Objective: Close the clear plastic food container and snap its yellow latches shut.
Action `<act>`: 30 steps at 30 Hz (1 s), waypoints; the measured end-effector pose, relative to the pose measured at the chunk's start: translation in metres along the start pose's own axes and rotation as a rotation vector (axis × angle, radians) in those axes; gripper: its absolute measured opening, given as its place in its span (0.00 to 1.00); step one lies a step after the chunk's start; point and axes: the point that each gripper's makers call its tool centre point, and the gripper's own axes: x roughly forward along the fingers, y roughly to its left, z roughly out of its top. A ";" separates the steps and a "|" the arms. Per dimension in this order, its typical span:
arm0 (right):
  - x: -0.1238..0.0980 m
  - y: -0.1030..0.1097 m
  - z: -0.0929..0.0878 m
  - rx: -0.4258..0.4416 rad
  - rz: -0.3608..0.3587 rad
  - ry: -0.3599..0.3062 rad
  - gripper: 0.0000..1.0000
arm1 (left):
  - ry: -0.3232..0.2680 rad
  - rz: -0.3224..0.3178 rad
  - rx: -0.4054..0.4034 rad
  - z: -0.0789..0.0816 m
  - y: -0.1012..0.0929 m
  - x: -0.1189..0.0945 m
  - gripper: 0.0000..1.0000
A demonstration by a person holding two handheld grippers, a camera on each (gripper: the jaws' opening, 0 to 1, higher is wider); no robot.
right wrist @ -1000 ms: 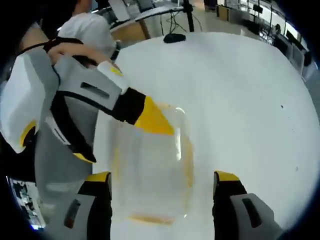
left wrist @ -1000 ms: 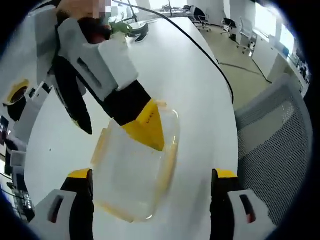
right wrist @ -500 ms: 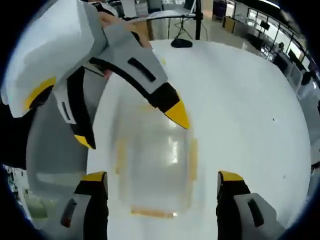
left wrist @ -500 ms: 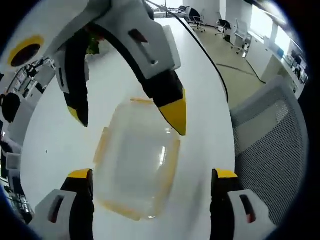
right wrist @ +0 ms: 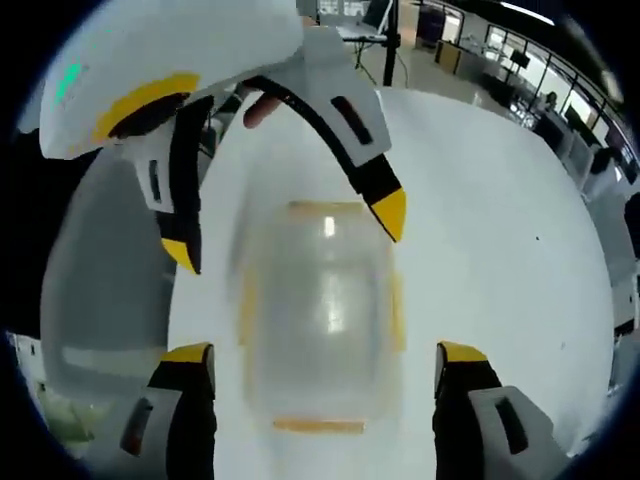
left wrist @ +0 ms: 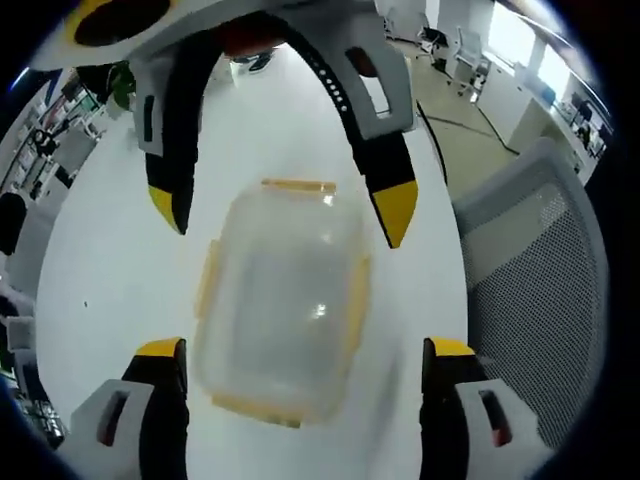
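Right tongs [left wrist: 285,215] lifted off closed container [left wrist: 280,310], both tongs open

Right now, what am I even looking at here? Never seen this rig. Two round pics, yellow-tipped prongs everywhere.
No robot arm here: a person holds a two-jaw gripper in each hand, and a fisheye camera rides on each one, looking forward along its jaws.

In the left gripper view, the left gripper rises from the bottom, jaws apart; the right gripper reaches in from the top, also open.

The right gripper view is the mirror case: its own right gripper sits at the bottom and the left gripper comes in from above.

Between them, on a white table, lies a clear plastic food container with yellow latches along its edges. Neither gripper holds anything; both straddle the container without gripping it. A mesh-backed chair stands beside the table.
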 end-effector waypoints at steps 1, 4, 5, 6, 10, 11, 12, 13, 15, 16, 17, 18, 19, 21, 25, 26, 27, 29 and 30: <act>0.000 0.001 0.000 0.000 -0.001 -0.001 0.92 | 0.008 -0.009 0.001 -0.002 0.000 0.001 0.98; 0.001 0.002 -0.001 -0.006 -0.014 -0.004 0.91 | 0.014 -0.020 0.009 -0.004 0.000 0.002 0.97; 0.002 0.002 -0.003 -0.006 -0.016 -0.001 0.91 | 0.015 -0.027 0.010 -0.004 -0.001 0.002 0.97; 0.003 0.001 -0.005 -0.006 -0.022 0.007 0.91 | 0.020 -0.029 0.009 -0.005 0.000 0.002 0.97; 0.005 0.004 -0.007 -0.007 -0.025 0.012 0.91 | 0.025 -0.028 0.020 -0.006 0.004 0.003 0.96; 0.005 0.005 -0.006 -0.005 -0.028 0.009 0.91 | 0.028 -0.033 0.022 -0.007 0.004 0.003 0.96; 0.006 0.005 -0.006 -0.004 -0.032 0.007 0.91 | 0.034 -0.045 0.030 -0.008 0.003 0.003 0.97; 0.008 0.005 -0.006 -0.004 -0.036 0.007 0.91 | 0.040 -0.053 0.040 -0.009 0.002 0.004 0.97; 0.011 0.007 -0.009 -0.032 -0.039 0.025 0.91 | 0.052 -0.051 0.058 -0.011 0.004 0.005 0.96; 0.012 0.008 -0.010 -0.035 -0.042 0.027 0.91 | 0.057 -0.056 0.061 -0.012 0.004 0.005 0.96; 0.013 0.009 -0.009 -0.034 -0.040 0.027 0.91 | 0.058 -0.059 0.061 -0.012 0.004 0.005 0.96; 0.013 0.010 -0.009 -0.033 -0.036 0.026 0.91 | 0.060 -0.062 0.062 -0.012 0.004 0.005 0.96; 0.013 0.011 -0.010 -0.044 -0.038 0.031 0.91 | 0.062 -0.064 0.063 -0.013 0.004 0.006 0.96; 0.014 0.010 -0.012 -0.060 -0.044 0.042 0.90 | 0.064 -0.064 0.066 -0.012 0.005 0.007 0.96; 0.013 0.007 -0.014 -0.079 -0.051 0.042 0.88 | 0.070 -0.068 0.070 -0.013 0.007 0.011 0.96; 0.013 0.006 -0.015 -0.076 -0.052 0.045 0.88 | 0.072 -0.069 0.072 -0.013 0.008 0.012 0.95; 0.013 0.006 -0.015 -0.075 -0.053 0.045 0.88 | 0.074 -0.072 0.075 -0.013 0.008 0.013 0.95; 0.015 0.004 -0.016 -0.073 -0.059 0.043 0.88 | 0.077 -0.073 0.077 -0.013 0.008 0.015 0.95; 0.015 0.004 -0.016 -0.071 -0.060 0.043 0.88 | 0.080 -0.075 0.084 -0.013 0.008 0.016 0.95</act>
